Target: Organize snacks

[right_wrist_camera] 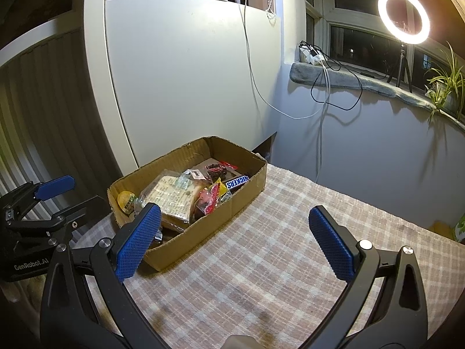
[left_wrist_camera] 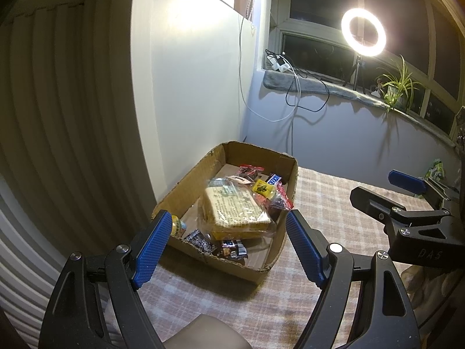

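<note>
While I hold both tools above the checked cloth [right_wrist_camera: 261,261], my left gripper [left_wrist_camera: 229,241] stands wide with nothing between its blue pads, and its fingers frame the near end of the cardboard box [left_wrist_camera: 186,186] in the middle of the left wrist view. My right gripper [right_wrist_camera: 235,241] is spread just as wide and grips nothing; in its own view the box sits in the centre left, partly behind the left-hand finger [right_wrist_camera: 136,241].

All the snacks I can see lie inside the box. A large bagged block of bread or cake [left_wrist_camera: 235,212] takes up the middle. Beyond it, toward the far wall of the box, are a Snickers bar [right_wrist_camera: 237,182], a small yellow packet [left_wrist_camera: 263,188] and a clear bag with a red zip strip [left_wrist_camera: 283,196] (its contents are too dark to make out). At the near end lie dark wrapped sweets [left_wrist_camera: 229,247] and a small yellow-topped cup [left_wrist_camera: 178,226], which is tucked in the corner just behind my left pad.

In the upper right of both views a ring light [left_wrist_camera: 363,32] glows on the window sill [left_wrist_camera: 314,84], with a potted plant [left_wrist_camera: 398,87] to its right. My other tool shows at the frame edge in each view, well clear of the box.
</note>
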`<state>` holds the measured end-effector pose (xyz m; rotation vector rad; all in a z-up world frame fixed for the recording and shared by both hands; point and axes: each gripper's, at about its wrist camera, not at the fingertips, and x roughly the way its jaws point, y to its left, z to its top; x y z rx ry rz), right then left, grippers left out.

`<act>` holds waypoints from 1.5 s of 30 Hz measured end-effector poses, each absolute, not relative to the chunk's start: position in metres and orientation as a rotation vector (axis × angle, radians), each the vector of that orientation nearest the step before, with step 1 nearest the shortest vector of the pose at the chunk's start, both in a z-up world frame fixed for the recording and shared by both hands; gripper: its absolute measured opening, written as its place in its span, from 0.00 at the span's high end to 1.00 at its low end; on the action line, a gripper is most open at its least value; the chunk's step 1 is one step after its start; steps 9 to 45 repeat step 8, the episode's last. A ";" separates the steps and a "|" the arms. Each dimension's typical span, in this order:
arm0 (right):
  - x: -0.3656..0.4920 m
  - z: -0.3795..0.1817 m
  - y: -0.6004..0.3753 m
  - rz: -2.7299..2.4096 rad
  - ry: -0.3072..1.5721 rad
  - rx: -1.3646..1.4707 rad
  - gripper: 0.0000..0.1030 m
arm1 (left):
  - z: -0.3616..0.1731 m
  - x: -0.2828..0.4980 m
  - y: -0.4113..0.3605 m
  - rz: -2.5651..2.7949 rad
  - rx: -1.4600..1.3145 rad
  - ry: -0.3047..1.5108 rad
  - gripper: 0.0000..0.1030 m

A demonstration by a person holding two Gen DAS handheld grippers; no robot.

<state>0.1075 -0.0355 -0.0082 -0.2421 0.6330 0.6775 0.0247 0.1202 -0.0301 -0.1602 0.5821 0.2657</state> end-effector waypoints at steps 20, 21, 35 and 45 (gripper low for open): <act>0.109 -0.013 -0.038 0.670 0.641 -0.235 0.00 | -0.030 0.025 0.120 0.270 -0.153 0.578 0.22; 0.109 -0.013 -0.038 0.670 0.641 -0.235 0.00 | -0.030 0.025 0.120 0.270 -0.153 0.578 0.22; 0.109 -0.013 -0.038 0.670 0.641 -0.235 0.00 | -0.030 0.025 0.120 0.270 -0.153 0.578 0.22; 0.109 -0.013 -0.038 0.670 0.641 -0.235 0.00 | -0.030 0.025 0.120 0.270 -0.153 0.578 0.22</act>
